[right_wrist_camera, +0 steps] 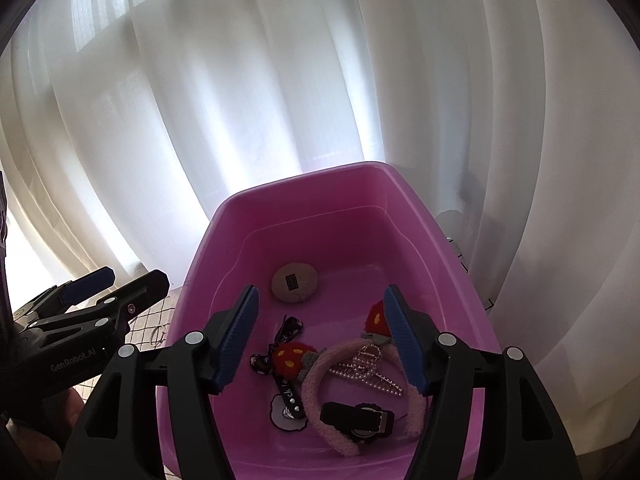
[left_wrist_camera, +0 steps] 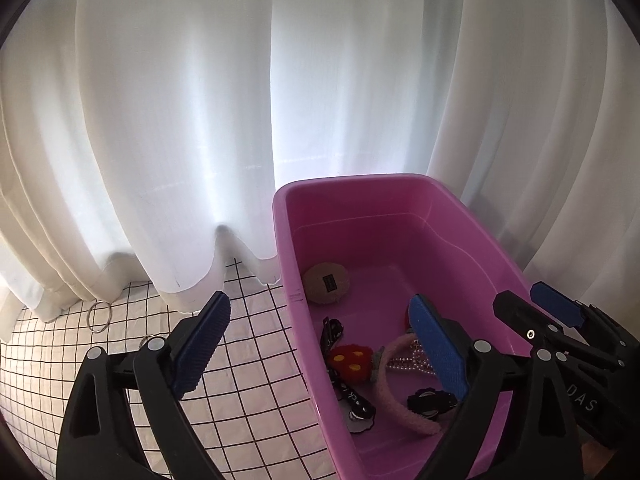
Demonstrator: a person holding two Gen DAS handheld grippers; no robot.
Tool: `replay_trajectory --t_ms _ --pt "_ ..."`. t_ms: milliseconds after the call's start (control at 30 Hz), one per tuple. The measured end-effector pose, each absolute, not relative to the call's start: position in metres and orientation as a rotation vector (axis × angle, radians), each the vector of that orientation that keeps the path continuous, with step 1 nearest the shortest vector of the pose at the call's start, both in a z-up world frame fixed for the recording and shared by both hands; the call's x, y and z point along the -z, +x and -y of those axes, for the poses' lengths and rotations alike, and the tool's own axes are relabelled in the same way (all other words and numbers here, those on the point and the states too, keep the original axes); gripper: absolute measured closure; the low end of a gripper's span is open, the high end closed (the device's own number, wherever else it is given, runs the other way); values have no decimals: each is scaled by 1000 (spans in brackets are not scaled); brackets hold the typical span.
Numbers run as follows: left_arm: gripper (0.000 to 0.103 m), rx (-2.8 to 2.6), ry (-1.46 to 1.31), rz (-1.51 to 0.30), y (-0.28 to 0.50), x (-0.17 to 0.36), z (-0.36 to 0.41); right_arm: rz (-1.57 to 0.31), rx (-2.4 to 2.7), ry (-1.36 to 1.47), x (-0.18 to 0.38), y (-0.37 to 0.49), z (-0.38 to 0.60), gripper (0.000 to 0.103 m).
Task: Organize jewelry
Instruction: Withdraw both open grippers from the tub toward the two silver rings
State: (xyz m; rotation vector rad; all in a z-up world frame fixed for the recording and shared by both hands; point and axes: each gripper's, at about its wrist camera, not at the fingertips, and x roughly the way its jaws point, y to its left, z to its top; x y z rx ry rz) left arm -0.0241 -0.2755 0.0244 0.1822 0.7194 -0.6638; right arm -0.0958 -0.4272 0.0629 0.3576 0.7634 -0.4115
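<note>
The left gripper (left_wrist_camera: 320, 344) has its jaws wide apart and nothing is between the pads. One of its blue fingers (left_wrist_camera: 204, 340) hangs over the checked tablecloth (left_wrist_camera: 248, 400), the other over the inside of the pink tub (left_wrist_camera: 400, 216), so the left wall of the tub passes between the two. The right gripper (right_wrist_camera: 322, 336) is also apart, less wide, and empty; both of its fingers are above the inside of the tub.

The jewelry lies on the bottom of the tub, below the right gripper. A pink fluffy headband (right_wrist_camera: 324, 404) with red pompoms (right_wrist_camera: 291, 356) is in the middle. A pearl hair claw (right_wrist_camera: 370, 372) lies inside its arc, touching it. A black wristwatch (right_wrist_camera: 358, 420) lies across the near part of the headband. A black printed ribbon (right_wrist_camera: 286, 392) lies on the left of it. Further back, apart from the pile, there is a round beige pad (right_wrist_camera: 295, 282) with a small dark label.

Outside the tub, on the tablecloth, two thin metal rings (left_wrist_camera: 99, 317) lie near the hem of the white curtain (left_wrist_camera: 180, 120), which hangs behind the tub and touches the cloth. Only the left wall of the tub stands between the rings and the pile.
</note>
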Motion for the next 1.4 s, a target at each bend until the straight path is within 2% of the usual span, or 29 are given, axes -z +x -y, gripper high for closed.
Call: replay_trajectory --t_ms 67,467,900,1400 --pt "11 647 167 -719 -24 -26 268 -763 401 354 -65 -96 423 38" --pt "11 509 73 -703 -19 -35 205 -762 224 306 -76 -70 379 36" --pt "10 251 0 -696 -2 -36 98 -763 -12 293 -72 -19 310 36" --pt "9 113 -20 -751 70 -3 -36 -830 -122 246 -53 47 201 36"
